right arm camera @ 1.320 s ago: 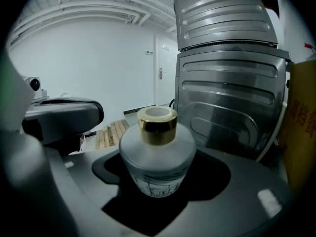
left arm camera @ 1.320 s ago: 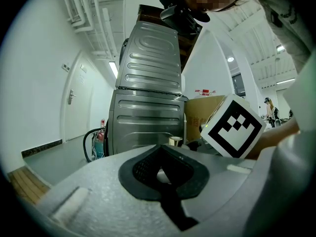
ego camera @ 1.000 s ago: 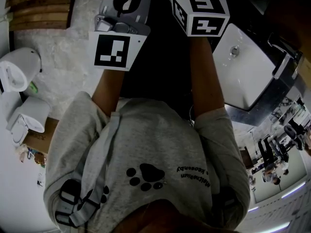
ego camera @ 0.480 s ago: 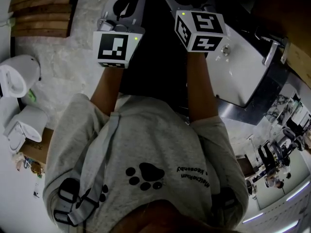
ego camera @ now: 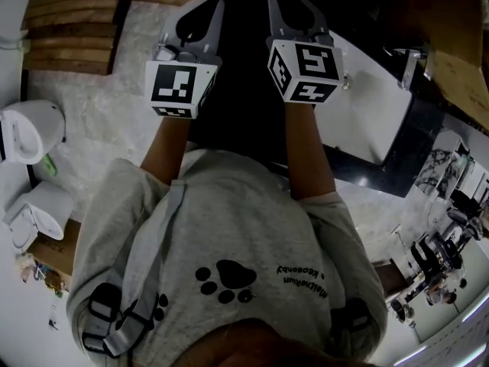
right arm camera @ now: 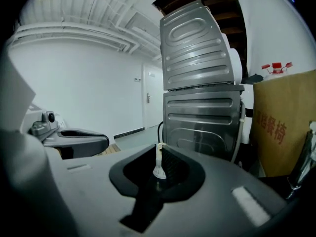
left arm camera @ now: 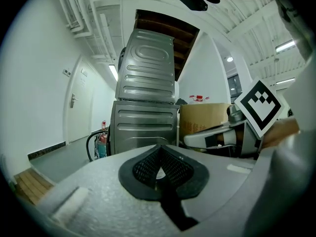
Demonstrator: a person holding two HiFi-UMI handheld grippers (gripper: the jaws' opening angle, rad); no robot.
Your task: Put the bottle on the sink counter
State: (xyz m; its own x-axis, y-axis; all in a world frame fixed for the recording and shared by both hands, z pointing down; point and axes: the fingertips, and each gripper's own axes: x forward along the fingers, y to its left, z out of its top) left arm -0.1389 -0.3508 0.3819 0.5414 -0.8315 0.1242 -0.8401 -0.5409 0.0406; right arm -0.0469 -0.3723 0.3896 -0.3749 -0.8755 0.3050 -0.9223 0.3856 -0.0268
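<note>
I hold both grippers up in front of me, near the sink point(ego camera: 367, 117), neither carrying anything. The left gripper point(left arm camera: 159, 157) has its fingers pressed together. The right gripper point(right arm camera: 159, 164) has just been closing its fingers, and they meet on nothing (only a pale sliver shows at the seam). No view shows the bottle, so I judge the desk point(ego camera: 409, 147) hasn't received it yet.
</note>
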